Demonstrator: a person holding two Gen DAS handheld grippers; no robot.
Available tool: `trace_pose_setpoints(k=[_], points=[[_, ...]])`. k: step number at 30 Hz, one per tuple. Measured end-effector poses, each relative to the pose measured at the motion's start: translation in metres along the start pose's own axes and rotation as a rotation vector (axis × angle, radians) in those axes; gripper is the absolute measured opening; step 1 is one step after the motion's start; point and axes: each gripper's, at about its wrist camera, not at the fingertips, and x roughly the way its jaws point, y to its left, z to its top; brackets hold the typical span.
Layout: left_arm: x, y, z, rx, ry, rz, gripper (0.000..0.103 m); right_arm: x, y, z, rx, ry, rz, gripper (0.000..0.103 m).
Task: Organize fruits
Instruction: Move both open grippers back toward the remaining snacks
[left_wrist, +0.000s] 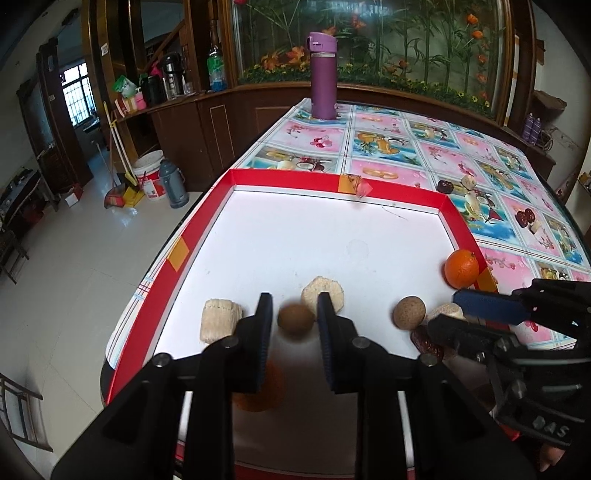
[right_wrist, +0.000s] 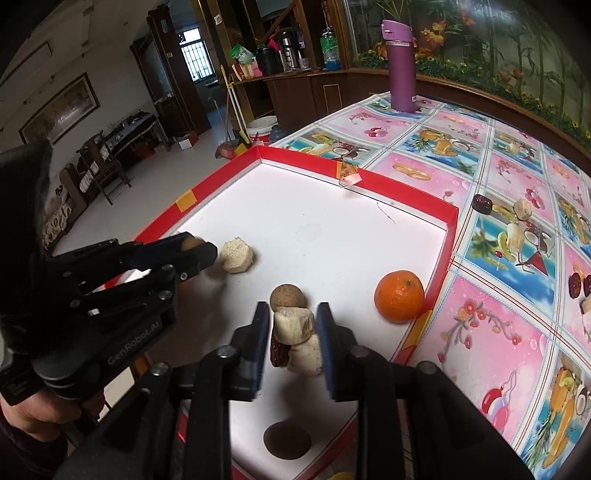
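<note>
**Operator:** Jaws first. My left gripper (left_wrist: 293, 321) has its jaws slightly apart around a small round brown fruit (left_wrist: 295, 319); I see gaps on both sides, so the pads aren't pressing it. It looks blurred, and I can't tell whether it is resting on the tray floor or not. My right gripper (right_wrist: 291, 332) has its jaws parted too, with a pale, rough-cut fruit chunk (right_wrist: 293, 325) between them, close to the pads but seemingly loose, sitting on a second pale chunk (right_wrist: 306, 356) and a dark red date (right_wrist: 277, 354).

**Colleague:** So where are the fruits overall?

**Operator:** Most are inside the shallow white tray with the red rim (left_wrist: 280, 179) on the table with the fruit-print plastic cloth (left_wrist: 402, 147). In there I count a bright orange mandarin (right_wrist: 399, 301) in the right-hand corner by the rim, a speckled brown ball-shaped fruit (right_wrist: 288, 295), a pale chunk (right_wrist: 237, 254) just beyond my left gripper, and a ribbed pale piece (left_wrist: 218, 321) towards the left rim.

**Colleague:** What's left?

**Operator:** Pieces outside the tray, on the cloth: a dark date (right_wrist: 483, 203) and a pale chunk (right_wrist: 523, 209) beyond the far right corner, plus two dark dates (right_wrist: 580, 285) near the right edge of the picture. I judge we're well past halfway, with those strays to collect. The tall purple flask (left_wrist: 323, 75) at the far end isn't part of it.
</note>
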Motion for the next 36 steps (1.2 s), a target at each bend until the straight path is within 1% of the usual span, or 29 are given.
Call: trace_pose_setpoints(k=[2, 3, 4, 6, 7, 9, 11, 13, 14, 16, 20, 22, 24, 26, 29, 31, 33, 36], points=[[-0.004, -0.001, 0.002, -0.001, -0.013, 0.012, 0.043, -0.009, -0.002, 0.001, 0.006, -0.035, 0.009, 0.053], [-0.007, -0.003, 0.003, 0.001, -0.021, 0.022, 0.053, -0.016, -0.004, 0.002, 0.006, -0.058, 0.018, 0.054], [-0.010, -0.004, 0.004, 0.001, -0.031, 0.024, 0.058, -0.020, -0.005, 0.003, 0.006, -0.070, 0.018, 0.054], [-0.016, -0.009, 0.007, 0.007, -0.045, 0.029, 0.062, -0.030, -0.012, 0.004, 0.014, -0.096, 0.006, 0.054], [-0.018, -0.011, 0.009, 0.008, -0.052, 0.027, 0.067, -0.036, -0.018, 0.004, 0.026, -0.108, 0.003, 0.054], [-0.025, -0.017, 0.013, 0.008, -0.072, 0.018, 0.073, -0.045, -0.030, 0.003, 0.049, -0.128, -0.009, 0.054], [-0.031, -0.024, 0.017, 0.013, -0.093, 0.012, 0.080, -0.054, -0.044, 0.001, 0.069, -0.145, -0.039, 0.054], [-0.037, -0.038, 0.023, 0.028, -0.110, -0.012, 0.086, -0.063, -0.064, -0.004, 0.098, -0.155, -0.065, 0.055], [-0.040, -0.045, 0.025, 0.039, -0.116, -0.025, 0.087, -0.066, -0.071, -0.006, 0.112, -0.156, -0.072, 0.055], [-0.042, -0.058, 0.030, 0.058, -0.123, -0.044, 0.093, -0.076, -0.093, -0.014, 0.149, -0.160, -0.097, 0.055], [-0.042, -0.092, 0.040, 0.102, -0.117, -0.118, 0.096, -0.097, -0.137, -0.034, 0.203, -0.174, -0.156, 0.055], [-0.040, -0.112, 0.044, 0.142, -0.115, -0.155, 0.096, -0.107, -0.162, -0.045, 0.228, -0.174, -0.205, 0.055], [-0.037, -0.131, 0.047, 0.180, -0.117, -0.173, 0.096, -0.114, -0.188, -0.053, 0.258, -0.158, -0.256, 0.055], [-0.028, -0.154, 0.050, 0.218, -0.102, -0.197, 0.096, -0.118, -0.210, -0.056, 0.292, -0.148, -0.277, 0.055], [-0.016, -0.178, 0.053, 0.255, -0.078, -0.218, 0.096, -0.120, -0.237, -0.057, 0.328, -0.139, -0.312, 0.055], [-0.007, -0.192, 0.055, 0.274, -0.055, -0.236, 0.096, -0.116, -0.252, -0.052, 0.349, -0.126, -0.320, 0.055], [0.001, -0.201, 0.059, 0.273, -0.034, -0.248, 0.096, -0.110, -0.260, -0.044, 0.355, -0.113, -0.328, 0.055], [0.009, -0.204, 0.065, 0.253, -0.019, -0.257, 0.096, -0.096, -0.269, -0.031, 0.357, -0.085, -0.334, 0.055]])
